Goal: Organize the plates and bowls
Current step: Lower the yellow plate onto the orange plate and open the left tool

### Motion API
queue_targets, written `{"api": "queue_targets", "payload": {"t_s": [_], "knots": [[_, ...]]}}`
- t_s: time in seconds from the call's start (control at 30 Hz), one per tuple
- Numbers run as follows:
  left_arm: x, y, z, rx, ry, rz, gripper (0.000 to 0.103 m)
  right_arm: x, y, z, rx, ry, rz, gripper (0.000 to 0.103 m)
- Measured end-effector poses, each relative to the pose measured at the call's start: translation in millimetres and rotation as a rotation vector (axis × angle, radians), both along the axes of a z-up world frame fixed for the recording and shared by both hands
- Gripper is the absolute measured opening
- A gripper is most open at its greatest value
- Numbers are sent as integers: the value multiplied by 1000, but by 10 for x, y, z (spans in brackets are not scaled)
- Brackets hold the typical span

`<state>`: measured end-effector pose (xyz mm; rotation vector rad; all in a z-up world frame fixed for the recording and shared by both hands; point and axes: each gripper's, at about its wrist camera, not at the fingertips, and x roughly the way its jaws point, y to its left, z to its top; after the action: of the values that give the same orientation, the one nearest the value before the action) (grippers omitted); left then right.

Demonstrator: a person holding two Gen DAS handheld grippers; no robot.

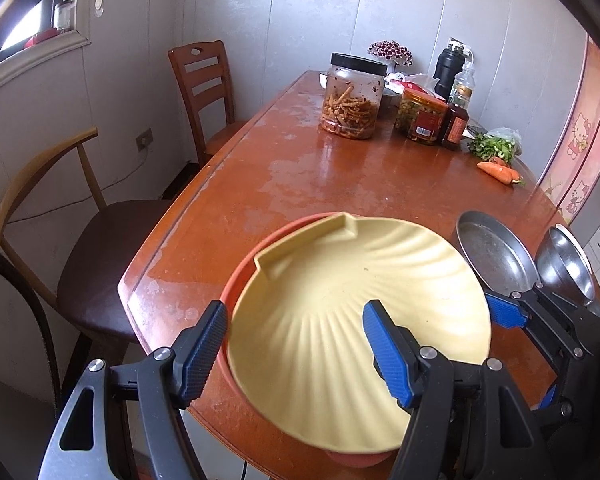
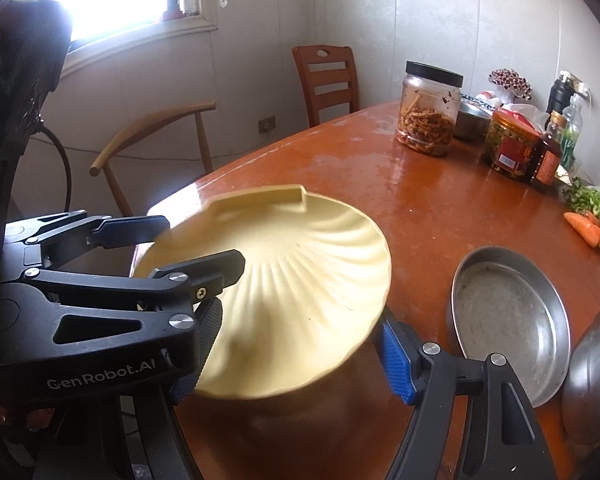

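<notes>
A yellow shell-shaped plate (image 1: 340, 280) (image 2: 300, 264) hangs tilted over an orange plate (image 1: 242, 272) at the table's near end. Only the orange plate's rim shows. My left gripper (image 1: 296, 312) (image 2: 204, 240) straddles the yellow plate's left rim, one finger outside and one on the inner face, and grips it. My right gripper (image 2: 300, 320) holds the plate's near right edge between its pads; its blue fingertip (image 1: 504, 312) touches the rim. A shallow steel pan (image 1: 496, 256) (image 2: 508, 312) and a steel bowl (image 1: 568, 264) (image 2: 592, 376) sit to the right.
Further along the wooden table (image 1: 340, 168) stand a black-lidded jar (image 1: 352, 96), a red-labelled jar (image 1: 420, 116), bottles (image 1: 456, 120), greens and carrots (image 1: 500, 172). Two chairs (image 1: 100, 240) (image 1: 204, 92) stand along its left side.
</notes>
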<state>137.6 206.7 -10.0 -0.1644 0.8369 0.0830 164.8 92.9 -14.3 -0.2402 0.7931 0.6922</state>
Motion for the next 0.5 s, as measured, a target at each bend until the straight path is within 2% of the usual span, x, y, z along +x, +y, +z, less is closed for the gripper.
{"api": "queue_targets", "payload": {"t_s": [0.33, 0.5], "knots": [[-41, 3, 44, -9, -13, 12, 69, -27, -108, 58, 22, -1, -6, 76], [-98, -9, 103, -13, -30, 15, 70, -76, -340, 159, 59, -6, -31, 76]]}}
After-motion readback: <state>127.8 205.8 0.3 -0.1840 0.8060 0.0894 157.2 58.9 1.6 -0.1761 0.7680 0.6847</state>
